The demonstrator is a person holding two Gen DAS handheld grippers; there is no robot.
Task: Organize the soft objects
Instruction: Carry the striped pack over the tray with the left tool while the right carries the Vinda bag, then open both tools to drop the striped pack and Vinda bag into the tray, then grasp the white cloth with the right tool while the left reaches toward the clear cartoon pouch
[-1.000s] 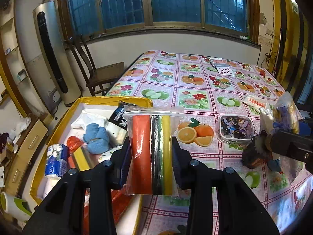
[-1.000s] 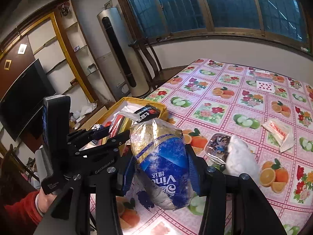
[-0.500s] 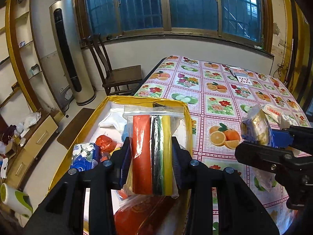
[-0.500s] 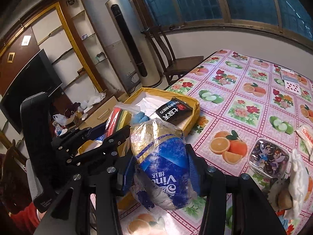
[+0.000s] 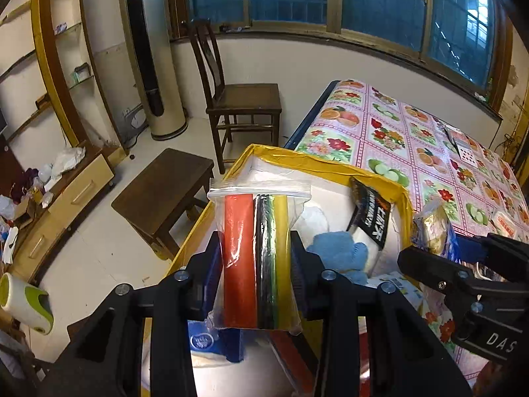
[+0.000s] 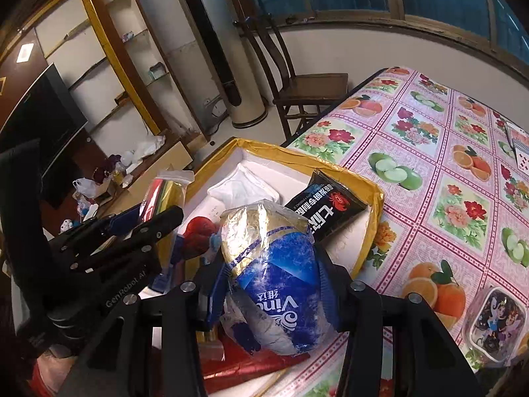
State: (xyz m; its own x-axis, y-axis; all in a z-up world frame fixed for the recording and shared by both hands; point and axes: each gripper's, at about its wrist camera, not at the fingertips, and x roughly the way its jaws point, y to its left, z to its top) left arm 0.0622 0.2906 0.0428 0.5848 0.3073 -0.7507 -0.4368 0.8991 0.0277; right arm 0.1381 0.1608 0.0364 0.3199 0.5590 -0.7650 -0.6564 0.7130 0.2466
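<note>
My left gripper (image 5: 256, 261) is shut on a clear zip bag (image 5: 254, 251) of red, black and yellow folded sheets, held upright over the yellow-rimmed box (image 5: 317, 162). My right gripper (image 6: 269, 281) is shut on a blue and gold tissue pack (image 6: 271, 278), also above that box (image 6: 373, 192). Inside the box lie a blue soft toy (image 5: 340, 254), a white cloth (image 6: 244, 185), a black snack packet (image 6: 327, 205) and a red ball (image 6: 198, 235). The left gripper (image 6: 145, 221) with its bag shows at the left of the right wrist view.
The box stands at the left edge of a table with a fruit-print cloth (image 6: 446, 152). A small lidded cartoon container (image 6: 496, 324) sits on the cloth at the right. Beyond the table edge are a wooden chair (image 5: 238, 99), a low stool (image 5: 165, 195) and a tall floor unit (image 5: 148, 53).
Both grippers have moved left from over the tablecloth to above the box, each keeping its load. The view has swung toward the chair and floor.
</note>
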